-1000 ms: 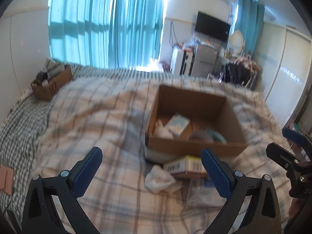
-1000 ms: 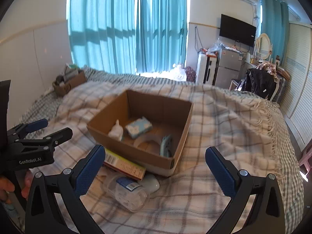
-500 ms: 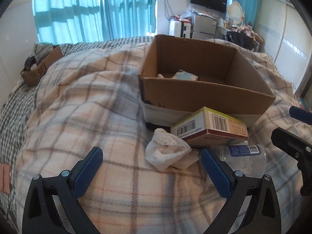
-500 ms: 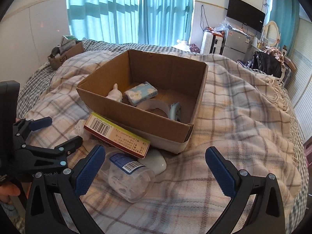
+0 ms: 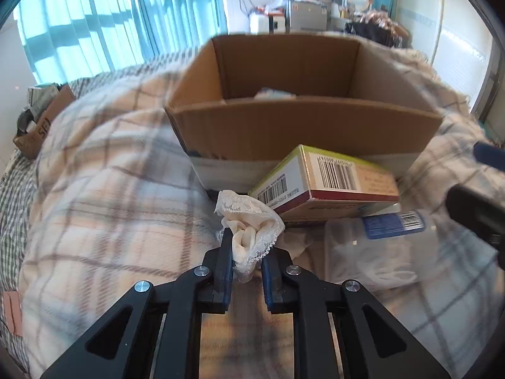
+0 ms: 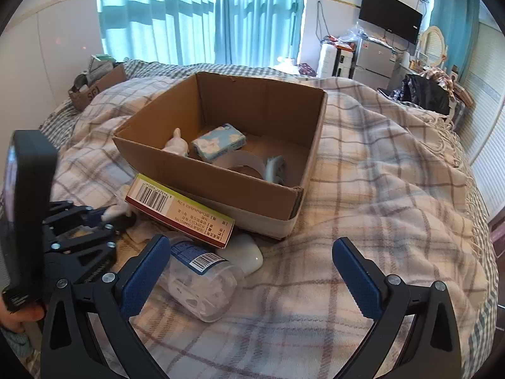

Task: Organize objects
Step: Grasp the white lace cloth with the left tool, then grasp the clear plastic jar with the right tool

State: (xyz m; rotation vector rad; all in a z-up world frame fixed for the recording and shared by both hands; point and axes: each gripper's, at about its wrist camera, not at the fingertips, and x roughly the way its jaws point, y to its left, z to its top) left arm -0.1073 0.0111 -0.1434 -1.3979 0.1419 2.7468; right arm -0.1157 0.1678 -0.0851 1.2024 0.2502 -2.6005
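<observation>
The left gripper (image 5: 246, 260) pinches a crumpled white lace cloth (image 5: 249, 224) on the bed (image 5: 104, 189), just in front of the cardboard box (image 5: 303, 129) (a barcoded carton (image 5: 325, 186) leans beside it). The right gripper (image 6: 252, 271) hangs wide open, holding nothing, above a clear plastic jar (image 6: 202, 281).

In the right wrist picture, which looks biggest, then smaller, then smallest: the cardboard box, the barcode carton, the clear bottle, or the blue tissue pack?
1. Cardboard box, clearly biggest.
2. Barcode carton and clear bottle look about alike; the bottle lies nearer the camera, so their order is unsure.
3. Blue tissue pack, smallest, though it sits farther back inside the box.
</observation>
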